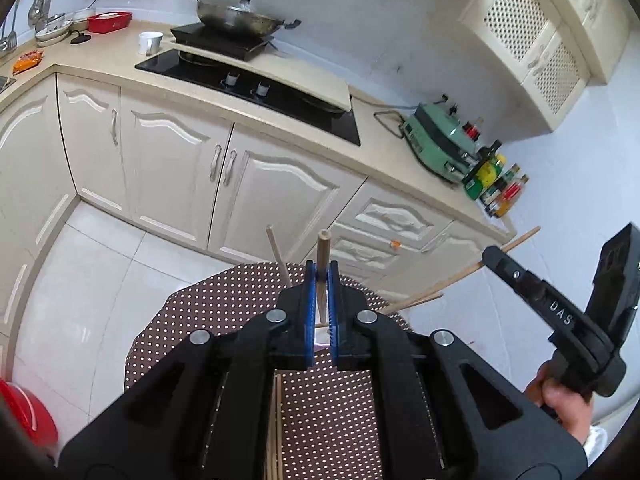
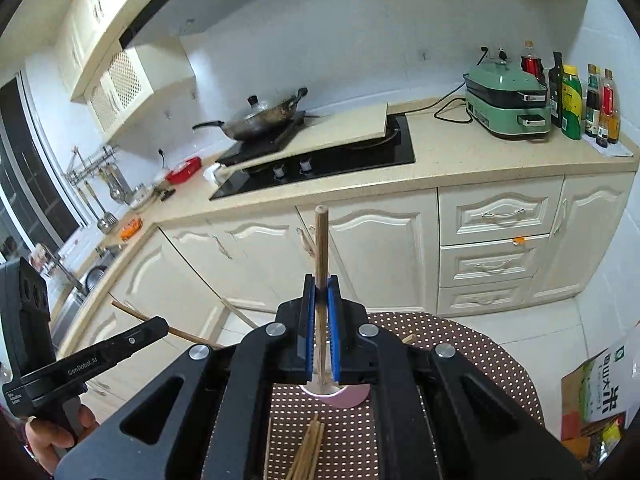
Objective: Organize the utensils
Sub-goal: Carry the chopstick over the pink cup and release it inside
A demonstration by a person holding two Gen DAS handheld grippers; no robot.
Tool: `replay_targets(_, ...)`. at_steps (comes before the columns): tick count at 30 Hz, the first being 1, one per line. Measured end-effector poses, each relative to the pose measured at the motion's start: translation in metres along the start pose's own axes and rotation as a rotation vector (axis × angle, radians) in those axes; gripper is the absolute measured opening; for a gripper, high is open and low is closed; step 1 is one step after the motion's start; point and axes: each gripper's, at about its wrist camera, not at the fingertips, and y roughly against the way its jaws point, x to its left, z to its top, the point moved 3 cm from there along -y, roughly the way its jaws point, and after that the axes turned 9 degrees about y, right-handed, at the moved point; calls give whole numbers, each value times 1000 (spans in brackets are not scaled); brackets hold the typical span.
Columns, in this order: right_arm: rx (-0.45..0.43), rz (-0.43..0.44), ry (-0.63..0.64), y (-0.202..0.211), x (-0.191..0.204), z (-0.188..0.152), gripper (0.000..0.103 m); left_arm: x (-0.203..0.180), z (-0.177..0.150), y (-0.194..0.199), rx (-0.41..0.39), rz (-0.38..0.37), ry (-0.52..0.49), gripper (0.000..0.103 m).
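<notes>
The left gripper and right gripper are each clamping one chopstick upright above the dotted table. More chopsticks are lying below, beside a pink cup. Each thin stick could pivot or slip while lowering, missing the cup.

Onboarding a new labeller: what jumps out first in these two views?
Each gripper is shut on a wooden chopstick: left gripper and right gripper, both sticks poking up past the blue fingers. Below lies the dotted tablecloth with loose chopsticks. Behind, a lidded wok sits on the counter's cooktop.
</notes>
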Motion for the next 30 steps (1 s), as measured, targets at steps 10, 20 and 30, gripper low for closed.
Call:
replay_targets(10, 80, -4, 5, -24, -2, -36, 5, 14, -25, -34, 89, 68, -34, 6)
replay_targets(20, 122, -12, 14, -32, 2, -68, 5, 18, -40, -51, 153, 92, -55, 6)
replay_targets(30, 181, -4, 11, -45, 7, -94, 5, 17, -47, -55, 181, 98, -44, 6)
